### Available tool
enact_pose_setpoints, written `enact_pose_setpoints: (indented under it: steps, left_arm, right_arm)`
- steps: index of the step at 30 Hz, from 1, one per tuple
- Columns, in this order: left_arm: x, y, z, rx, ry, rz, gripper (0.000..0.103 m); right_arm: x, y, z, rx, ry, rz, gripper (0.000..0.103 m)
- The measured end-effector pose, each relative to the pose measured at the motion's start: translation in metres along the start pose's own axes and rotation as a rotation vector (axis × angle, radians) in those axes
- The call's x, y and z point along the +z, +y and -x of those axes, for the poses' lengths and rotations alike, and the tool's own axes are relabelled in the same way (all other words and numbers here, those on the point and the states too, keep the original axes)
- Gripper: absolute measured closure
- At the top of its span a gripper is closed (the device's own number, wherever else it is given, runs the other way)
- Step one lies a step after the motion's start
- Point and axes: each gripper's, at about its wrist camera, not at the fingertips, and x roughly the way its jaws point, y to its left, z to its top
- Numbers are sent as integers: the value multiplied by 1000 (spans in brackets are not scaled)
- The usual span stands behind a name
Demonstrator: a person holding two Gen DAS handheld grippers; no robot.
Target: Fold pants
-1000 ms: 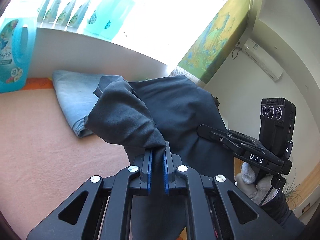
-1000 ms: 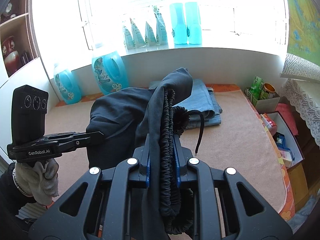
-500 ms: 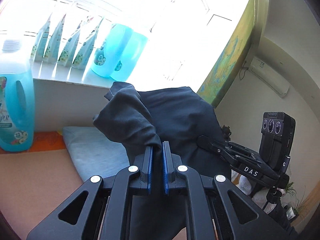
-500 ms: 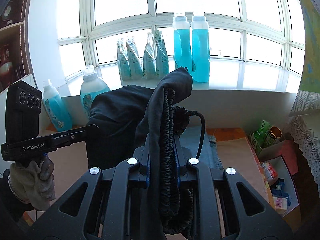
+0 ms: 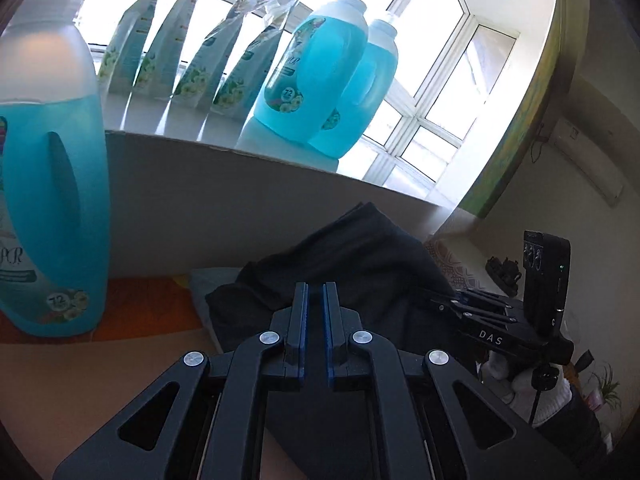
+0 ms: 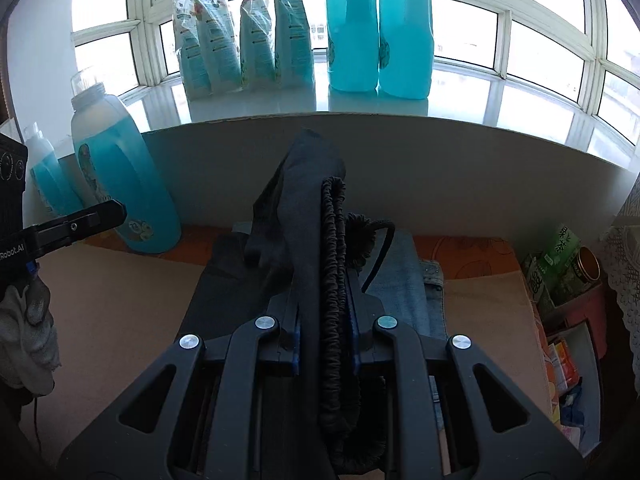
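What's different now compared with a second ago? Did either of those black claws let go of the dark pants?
Both grippers carried the dark pants toward the windowsill and lowered them onto the blue jeans. The left gripper no longer shows cloth bunched between its jaws, which stand nearly shut; whether it still pinches fabric I cannot tell. The right gripper kept its grip on the waistband. The bottles stayed put.

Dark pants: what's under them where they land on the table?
Folded blue jeans lie under the dark pants, poking out on the right. How far the jeans run beneath is hidden; the right claw holds the elastic waistband.
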Motion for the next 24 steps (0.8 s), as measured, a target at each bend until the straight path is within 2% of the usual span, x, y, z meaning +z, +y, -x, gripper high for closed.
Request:
enact_pose_setpoints:
  steps: [3,4,5,6,7,8,9,11,13,15,18,19,20,21,23,24]
  left_arm:
    - [-10,23,-18,17,47,54,96]
    - [-13,29,-26,9,72,72,91]
    - [-16,32,-34,4,107,92,84]
    - [-19,35,-42,6,134,110,65]
    - [-22,38,-50,12,153,132,59]
    - [-24,41,-56,19,172,152,59]
    - [-25,43,-63,22,190,166,59]
    - [-28,47,-72,38,209,199,59]
    - [-31,51,-79,19,222,244,59]
    - [-34,50,-86,-12,236,262,59]
    - [-39,41,-89,-18,233,228,61]
    - [-39,39,-90,-11,231,212,65]
    - [-40,36,-90,-9,230,196,74]
    - [-38,33,-91,-6,227,180,88]
    - [-33,27,-92,-6,211,158,91]
    - [-29,25,-94,-3,202,152,93]
  right_arm:
    - [-3,-27,-15,-12,31,-22,85]
    - [-4,-38,-22,-11,43,-53,85]
    - [-6,-49,-31,0,64,-85,85]
    - [-8,-59,-40,10,97,-106,82]
    - [-10,-66,-47,-3,135,-120,79]
    - [-11,-72,-51,-37,156,-124,70]
    - [-13,-76,-53,-76,175,-124,55]
    - [-18,-81,-50,-113,190,-127,48]
    - [-22,-81,-41,-128,183,-114,46]
    - [-27,-81,-31,-129,172,-114,34]
    - [-38,-74,-10,-177,130,-114,33]
    - [-42,-68,1,-176,100,-112,33]
    - [-47,-59,12,-145,71,-103,33]
    - [-54,-49,22,-125,51,-86,33]
    - [-66,-22,39,-122,14,-34,33]
    - [-73,-9,47,-94,2,-9,33]
